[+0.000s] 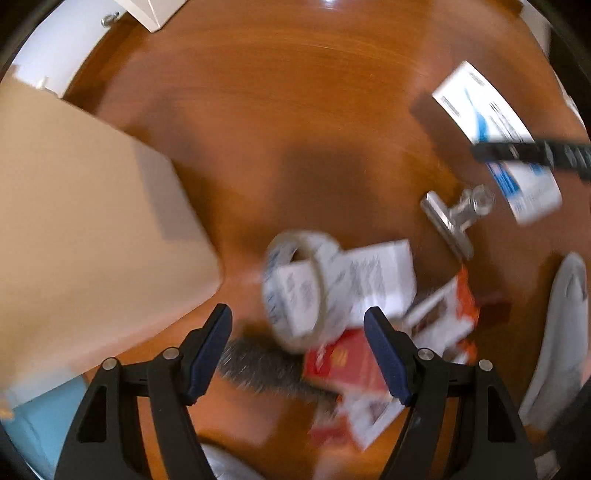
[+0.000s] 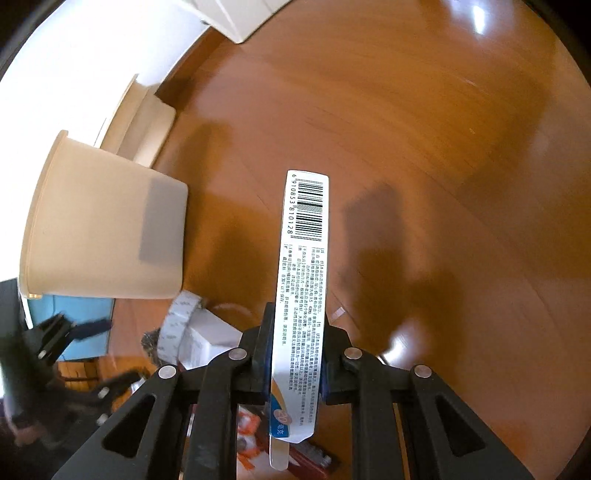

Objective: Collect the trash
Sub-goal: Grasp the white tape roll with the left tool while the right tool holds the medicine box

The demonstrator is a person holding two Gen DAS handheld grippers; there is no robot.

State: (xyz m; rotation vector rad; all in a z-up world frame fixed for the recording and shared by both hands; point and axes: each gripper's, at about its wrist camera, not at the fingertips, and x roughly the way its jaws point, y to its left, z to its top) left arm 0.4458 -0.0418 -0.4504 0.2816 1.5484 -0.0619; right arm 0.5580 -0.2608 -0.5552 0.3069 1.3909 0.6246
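My right gripper is shut on a long white box with a barcode, held above the wooden floor; the same box shows in the left wrist view at upper right. My left gripper is open and empty, hovering over a trash pile: a tape roll, white folded paper, a red packet and an orange-white packet. A beige bin stands to the left, also in the right wrist view. The left wrist view is blurred.
A metal bulldog clip lies on the floor right of the pile. A dark bristly object lies under the pile. A light blue surface is at lower left. White furniture stands at the far wall.
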